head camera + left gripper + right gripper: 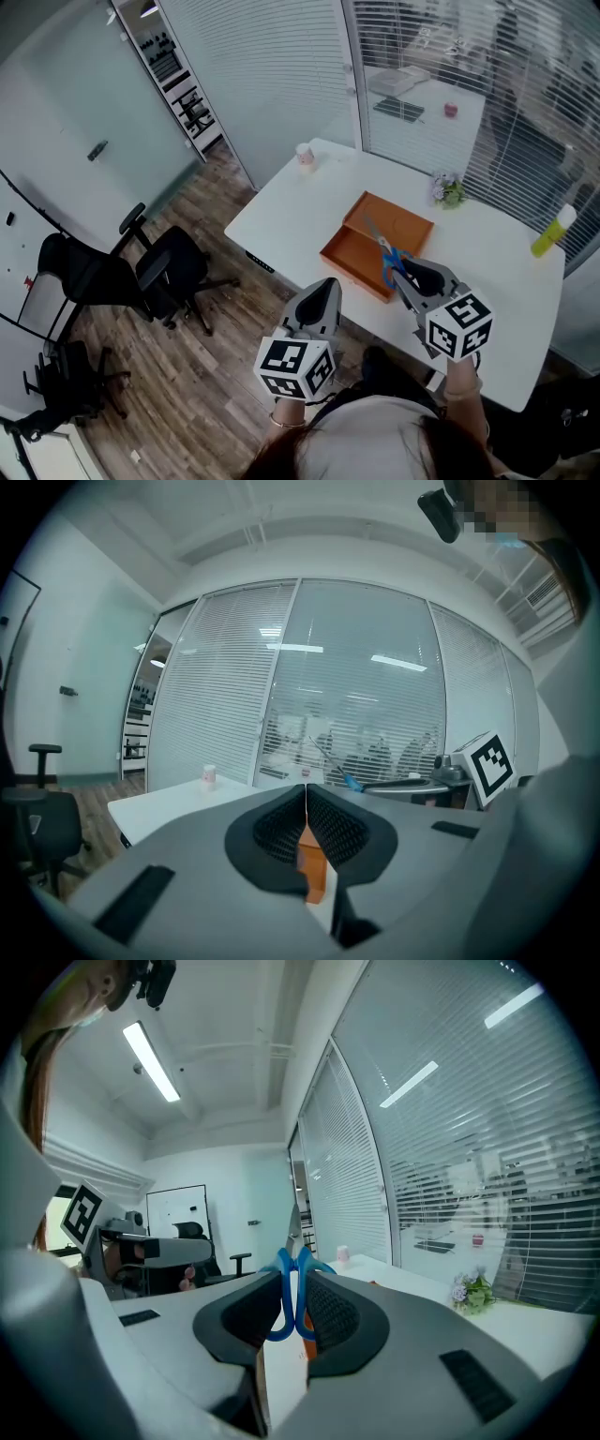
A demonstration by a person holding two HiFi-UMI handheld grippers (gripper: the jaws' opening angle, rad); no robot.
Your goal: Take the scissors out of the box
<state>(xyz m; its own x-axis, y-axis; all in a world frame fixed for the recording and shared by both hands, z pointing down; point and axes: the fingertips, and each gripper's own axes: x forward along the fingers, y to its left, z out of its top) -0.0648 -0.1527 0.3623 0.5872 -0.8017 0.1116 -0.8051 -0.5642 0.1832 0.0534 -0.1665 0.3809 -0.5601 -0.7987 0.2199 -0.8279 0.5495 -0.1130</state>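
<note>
- Scissors (289,1277): blue loop handles, plain metal blades. The handles are clamped flat between the ribbed pads of your right gripper (291,1290). The blades run out past the jaw tips, closed on each other.
- Location: in the head view the scissors (391,262) hang over the near-right part of the orange box (345,253), blade tips towards its far side. They look lifted clear of it, though that view alone does not settle it.
- Box: open, standing at the near-left edge of the tabletop (281,220).
- Handling, as a judgement: light, rigid and not fragile. The smooth plastic loops may pivot or slide in a flat pinch. The blade end is pointed and carries the weight forward, so keep your hold on the handles close to the pivot and keep the tips away from yourself.
- Left gripper (306,803): jaws closed together with nothing between them. It is held off the near-left edge of the tabletop, above the floor (319,292).
- Right gripper (405,277): over the near edge of the tabletop, just beside the box.
- Other stock: a small cup (306,156) at the far-left corner, a flower sprig (448,190) near the far edge and a yellow-green bottle (553,232) at the right edge.
- Brands, labels, writing: none readable on the scissors, box or bottle. Each gripper's marker cube (459,325) bears only black-and-white squares.
</note>
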